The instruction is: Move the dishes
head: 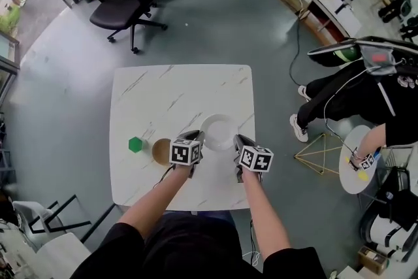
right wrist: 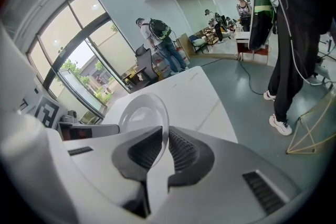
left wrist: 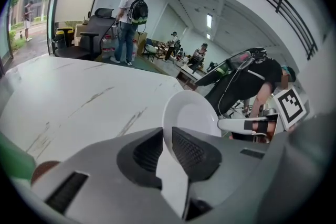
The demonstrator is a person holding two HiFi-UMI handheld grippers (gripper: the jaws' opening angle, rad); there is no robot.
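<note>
Rim of the glossy round white dish was pinched by my left claw at eight o'clock, right claw at four.

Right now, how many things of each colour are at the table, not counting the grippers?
White: 1, the plate
Green: 1, the block
Brown: 1, the disc
Total: 3

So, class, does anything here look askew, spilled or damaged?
Nothing stands out. The left claw and right claw each clamp the rim of the white plate; the green block and brown disc lie left of it.
</note>
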